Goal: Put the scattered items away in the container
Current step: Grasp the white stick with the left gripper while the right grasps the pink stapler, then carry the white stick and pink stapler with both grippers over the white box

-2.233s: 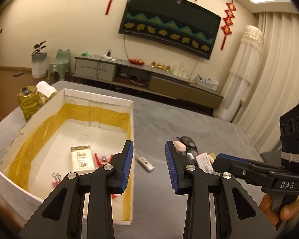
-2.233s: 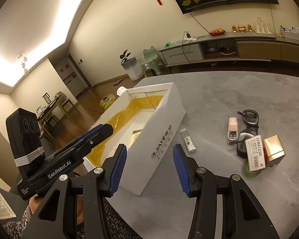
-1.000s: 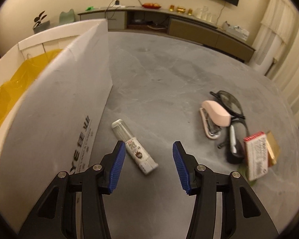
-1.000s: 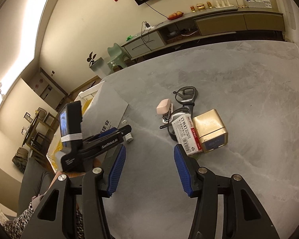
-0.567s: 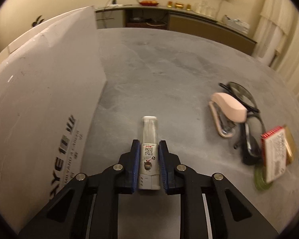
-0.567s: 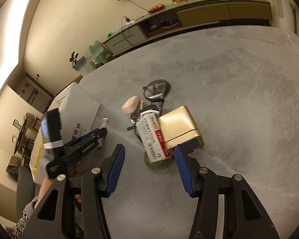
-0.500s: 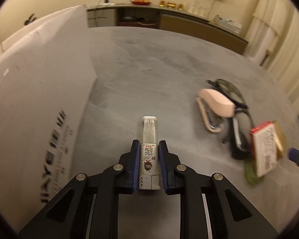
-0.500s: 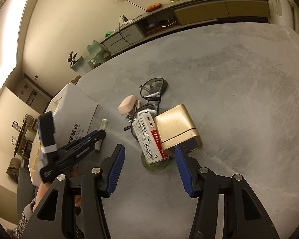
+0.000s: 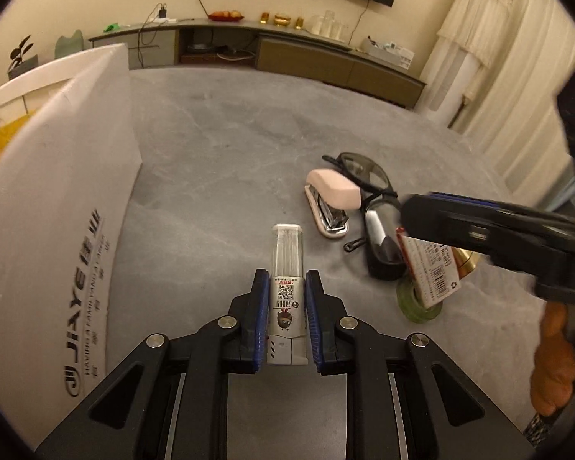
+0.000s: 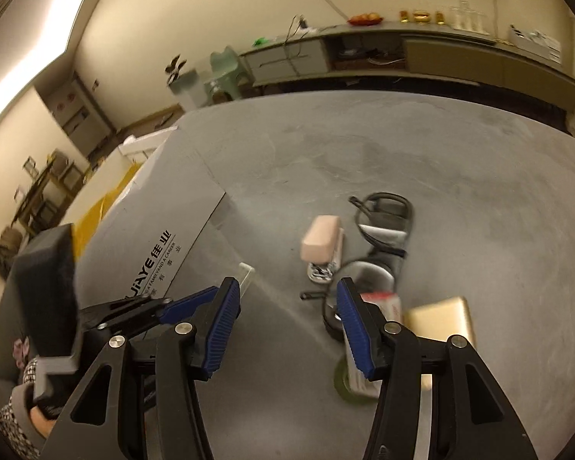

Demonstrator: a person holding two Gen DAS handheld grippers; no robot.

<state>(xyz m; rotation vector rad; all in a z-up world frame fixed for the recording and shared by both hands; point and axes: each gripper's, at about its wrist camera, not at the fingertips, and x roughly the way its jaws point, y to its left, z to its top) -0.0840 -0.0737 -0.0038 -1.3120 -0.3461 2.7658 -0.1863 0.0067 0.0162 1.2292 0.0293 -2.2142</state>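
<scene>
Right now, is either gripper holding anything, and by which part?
The left gripper clamps the small clear lead tube by its labelled lower half. The right gripper is open, holding nothing.

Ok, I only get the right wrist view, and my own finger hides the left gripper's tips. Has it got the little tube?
Observer: Yes. The left gripper is shut on the tube, clamping its labelled end.
Operator: Which way does the clear end point?
Observer: Straight ahead of the fingers, alongside the white box wall.
Operator: What is beneath my right gripper?
Observer: A red-and-white packet, propped on a green tape roll.
</scene>
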